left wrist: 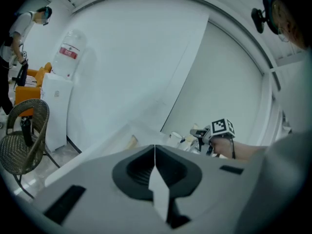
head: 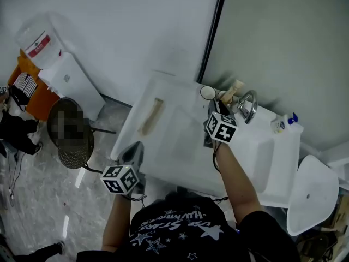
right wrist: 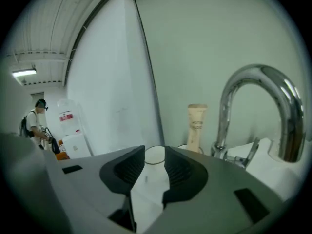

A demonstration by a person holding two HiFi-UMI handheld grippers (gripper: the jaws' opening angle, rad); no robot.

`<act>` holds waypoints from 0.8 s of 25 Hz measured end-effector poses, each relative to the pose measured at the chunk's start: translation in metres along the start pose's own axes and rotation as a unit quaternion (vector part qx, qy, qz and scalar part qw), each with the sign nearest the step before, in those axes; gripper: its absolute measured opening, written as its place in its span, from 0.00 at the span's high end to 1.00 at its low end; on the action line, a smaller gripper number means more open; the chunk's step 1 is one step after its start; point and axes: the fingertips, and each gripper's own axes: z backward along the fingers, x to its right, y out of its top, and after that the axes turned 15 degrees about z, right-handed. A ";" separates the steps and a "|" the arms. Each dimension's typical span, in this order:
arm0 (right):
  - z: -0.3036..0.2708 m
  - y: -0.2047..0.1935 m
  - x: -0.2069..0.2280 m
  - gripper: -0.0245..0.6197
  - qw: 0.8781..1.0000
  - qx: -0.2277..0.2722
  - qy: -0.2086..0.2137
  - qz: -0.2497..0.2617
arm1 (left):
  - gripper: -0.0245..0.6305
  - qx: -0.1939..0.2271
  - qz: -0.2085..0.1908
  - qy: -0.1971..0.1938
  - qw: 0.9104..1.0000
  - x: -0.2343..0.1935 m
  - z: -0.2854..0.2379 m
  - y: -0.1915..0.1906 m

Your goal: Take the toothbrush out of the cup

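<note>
Our right gripper (right wrist: 154, 152) has its jaws spread and pinches nothing; a clear cup (head: 208, 92) shows through the gap at centre frame. The toothbrush (right wrist: 196, 126) stands upright in its cup (right wrist: 186, 147) just right of the jaws, left of the faucet (right wrist: 253, 106), untouched. Our left gripper (left wrist: 155, 147), at the head view's lower left, is pressed together and empty.

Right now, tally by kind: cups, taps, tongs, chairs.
Cups: 2
Tap: 1
Left tongs plus right tongs: 2
Chair: 1
Total: 6
</note>
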 end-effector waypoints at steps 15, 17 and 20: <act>-0.030 -0.028 0.081 0.74 0.995 0.002 -0.094 0.010 | 0.93 -0.009 -0.014 0.014 1.000 0.034 -0.043 -0.009; -0.034 -0.024 0.084 0.74 0.995 0.010 -0.102 0.006 | 0.93 -0.009 -0.014 0.017 1.000 0.036 -0.046 -0.008; -0.042 -0.019 0.087 0.74 0.994 0.015 -0.106 0.002 | 0.93 -0.008 -0.014 0.017 1.000 0.037 -0.050 -0.007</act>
